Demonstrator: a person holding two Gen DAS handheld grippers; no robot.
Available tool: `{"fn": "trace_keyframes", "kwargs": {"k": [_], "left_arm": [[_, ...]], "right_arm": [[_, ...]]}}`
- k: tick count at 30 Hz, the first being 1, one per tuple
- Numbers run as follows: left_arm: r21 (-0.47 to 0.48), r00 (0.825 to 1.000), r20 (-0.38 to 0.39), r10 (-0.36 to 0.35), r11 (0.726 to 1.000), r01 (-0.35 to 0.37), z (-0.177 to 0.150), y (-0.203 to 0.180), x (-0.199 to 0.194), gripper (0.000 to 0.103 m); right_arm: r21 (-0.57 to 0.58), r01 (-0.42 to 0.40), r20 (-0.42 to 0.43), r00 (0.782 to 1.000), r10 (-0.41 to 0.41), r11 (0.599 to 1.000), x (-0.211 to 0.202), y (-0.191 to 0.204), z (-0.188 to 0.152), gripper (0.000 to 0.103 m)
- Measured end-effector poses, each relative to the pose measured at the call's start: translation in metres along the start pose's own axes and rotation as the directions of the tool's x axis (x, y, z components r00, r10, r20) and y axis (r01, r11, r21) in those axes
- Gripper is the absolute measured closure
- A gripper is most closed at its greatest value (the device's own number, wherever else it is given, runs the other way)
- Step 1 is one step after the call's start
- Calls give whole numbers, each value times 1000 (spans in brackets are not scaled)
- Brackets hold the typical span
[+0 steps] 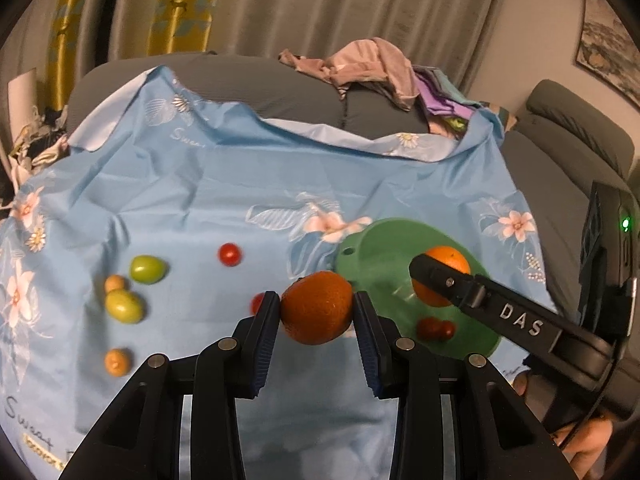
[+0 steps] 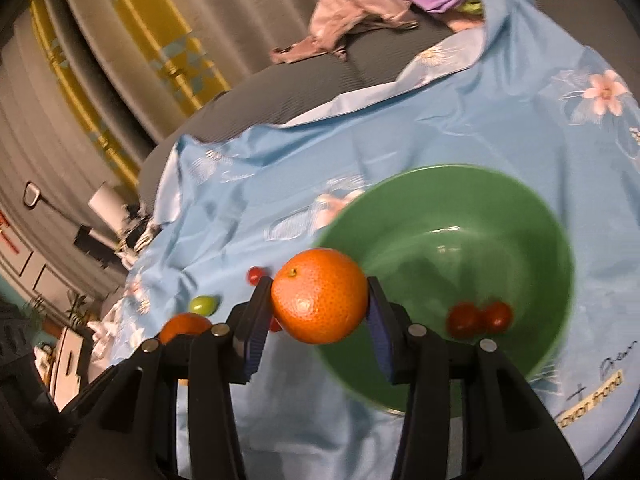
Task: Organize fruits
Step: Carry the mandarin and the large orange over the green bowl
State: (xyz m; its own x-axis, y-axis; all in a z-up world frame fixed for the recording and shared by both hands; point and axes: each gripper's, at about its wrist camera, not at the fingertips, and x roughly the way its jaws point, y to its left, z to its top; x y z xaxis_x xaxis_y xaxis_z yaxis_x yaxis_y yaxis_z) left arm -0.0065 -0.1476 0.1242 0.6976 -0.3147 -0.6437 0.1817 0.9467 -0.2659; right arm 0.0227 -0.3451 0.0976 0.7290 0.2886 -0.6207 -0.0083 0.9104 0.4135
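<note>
The left gripper (image 1: pixel 316 312) has its fingers (image 1: pixel 266 320) clamped on a dark orange (image 1: pixel 316 308), which hides all but a sliver of a red cherry tomato (image 1: pixel 257 303) at its nine o'clock. The right gripper (image 2: pixel 320 300) likewise grips a brighter orange (image 2: pixel 319 295) between its fingers (image 2: pixel 256 312), held over the near rim of the green bowl (image 2: pixel 520 216).

In the left wrist view the right gripper's arm crosses that second orange and the bowl's four o'clock side, and the bowl's far rim is blurred. Two cherry tomatoes (image 1: pixel 436 328) lie inside the bowl.

Only the left view shows the loose fruit on the blue floral cloth (image 1: pixel 200 184) well: two green fruits (image 1: pixel 147 269), two small tan ones (image 1: pixel 117 361) and another cherry tomato (image 1: pixel 229 254) toward nine o'clock. The right view, tilted and smeared, catches just one green fruit and one tomato of these. What lies under the cloth is hard to tell. A heap of clothes (image 1: pixel 372 68) sits at twelve o'clock.
</note>
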Motion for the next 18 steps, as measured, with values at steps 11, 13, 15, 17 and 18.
{"fn": "trace_keyframes", "kwargs": {"k": [11, 13, 15, 17, 18], "left_arm": [[46, 998, -24, -64, 997, 65, 6, -42, 27, 66], [54, 996, -36, -77, 995, 79, 6, -50, 34, 66], [63, 996, -42, -81, 994, 84, 6, -55, 39, 66], [79, 996, -46, -82, 993, 85, 6, -62, 44, 66], [86, 996, -48, -81, 993, 85, 6, -65, 47, 66]], "right_arm": [[85, 85, 51, 995, -90, 993, -20, -42, 11, 57], [102, 98, 52, 993, -103, 990, -22, -49, 12, 57], [120, 98, 49, 993, -105, 988, -23, -57, 14, 57], [125, 106, 44, 993, -112, 986, -23, -62, 15, 57], [125, 113, 42, 992, -119, 986, -23, -64, 15, 57]]}}
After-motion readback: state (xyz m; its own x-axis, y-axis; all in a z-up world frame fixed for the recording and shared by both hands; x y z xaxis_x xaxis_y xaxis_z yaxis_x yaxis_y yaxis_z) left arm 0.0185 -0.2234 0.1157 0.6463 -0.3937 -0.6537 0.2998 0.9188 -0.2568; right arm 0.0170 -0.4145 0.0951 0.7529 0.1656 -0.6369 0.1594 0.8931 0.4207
